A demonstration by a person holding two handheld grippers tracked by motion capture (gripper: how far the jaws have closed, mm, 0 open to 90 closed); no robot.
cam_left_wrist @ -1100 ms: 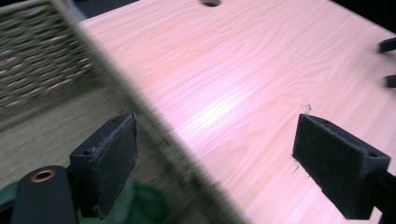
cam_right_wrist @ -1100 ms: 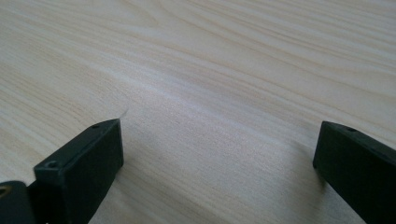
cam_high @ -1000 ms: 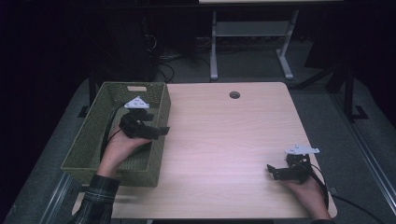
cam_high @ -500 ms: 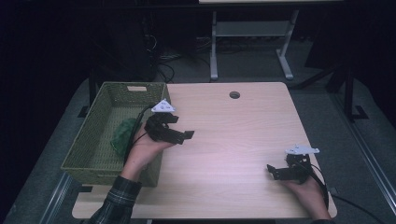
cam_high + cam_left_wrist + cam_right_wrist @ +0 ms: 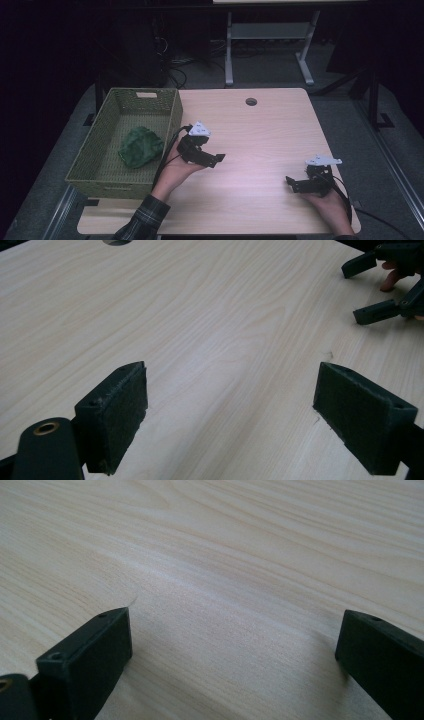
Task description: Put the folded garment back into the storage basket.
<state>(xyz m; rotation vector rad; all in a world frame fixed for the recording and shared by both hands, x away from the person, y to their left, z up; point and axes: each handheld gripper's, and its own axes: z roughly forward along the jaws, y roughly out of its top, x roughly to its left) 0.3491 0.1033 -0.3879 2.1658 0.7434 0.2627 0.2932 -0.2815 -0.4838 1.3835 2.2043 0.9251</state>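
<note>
Green cloth (image 5: pixel 140 146) lies bunched in basket (image 5: pixel 100 176), behind left tool (image 5: pixel 216 159). Left tool wide open, empty, over bare tabletop (image 5: pixel 270 130). Right tool (image 5: pixel 290 183) wide open, empty. Judgement: park left tool low, level, clear of basket rim.

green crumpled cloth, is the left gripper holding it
No, the green crumpled cloth lies in the woven basket while the left gripper is open over the table.

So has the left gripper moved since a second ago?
Yes. The left gripper has come out of the green basket and rightward over the table, jaws open.
</note>
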